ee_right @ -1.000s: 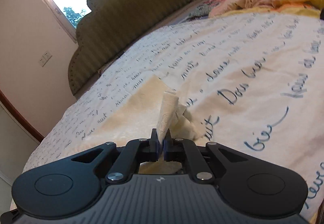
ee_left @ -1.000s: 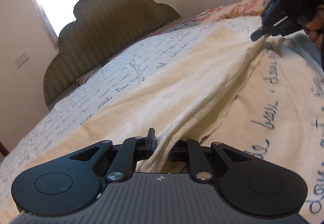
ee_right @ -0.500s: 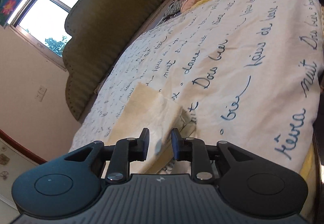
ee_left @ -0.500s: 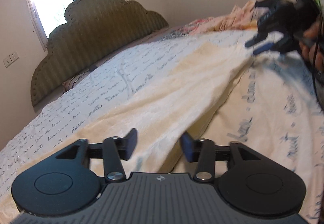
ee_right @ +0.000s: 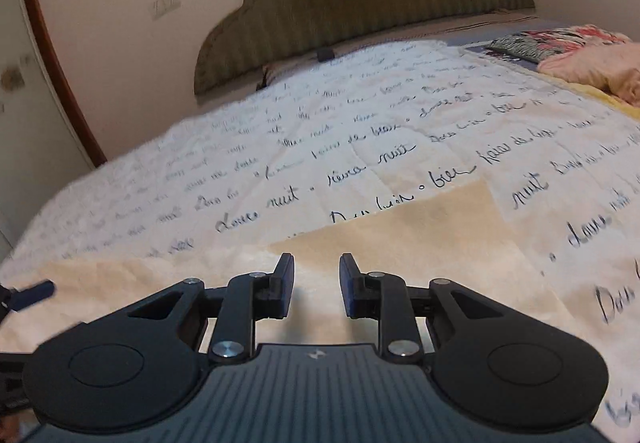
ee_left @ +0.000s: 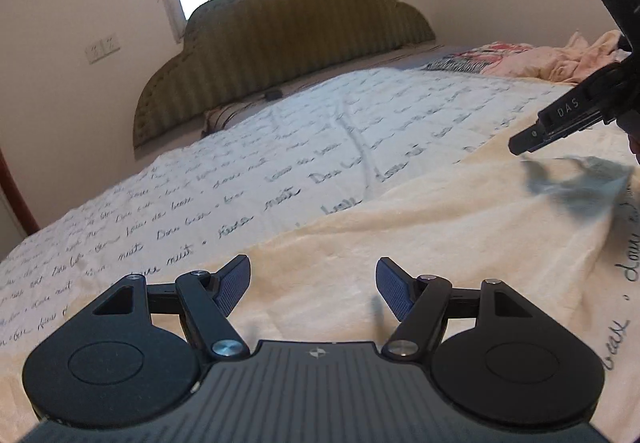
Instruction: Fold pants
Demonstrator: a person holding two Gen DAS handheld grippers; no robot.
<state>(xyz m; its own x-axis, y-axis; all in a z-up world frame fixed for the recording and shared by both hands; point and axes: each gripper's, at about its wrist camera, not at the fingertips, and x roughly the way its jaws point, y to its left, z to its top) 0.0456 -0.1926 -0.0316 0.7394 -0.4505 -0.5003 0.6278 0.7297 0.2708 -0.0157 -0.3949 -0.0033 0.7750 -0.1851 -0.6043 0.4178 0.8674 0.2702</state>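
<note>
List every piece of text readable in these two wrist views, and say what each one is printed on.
"DAS": white letters on the right gripper, seen in the left wrist view.
"nuit", "bien", "douce": dark cursive script repeated across the bedspread; most other words there are too blurred to read.
Small emblem on the left gripper body: a logo, no letters.
Cream pants: no text visible.
Wall switch plate: no readable marking.

Both the left gripper [ee_left: 313, 283] and right gripper [ee_right: 316, 285] are matte black with ribbed blue finger pads [ee_left: 390, 289], silver screws [ee_left: 225, 347] and round discs; one carries white lettering [ee_left: 568, 108], apparently "DAS".
</note>
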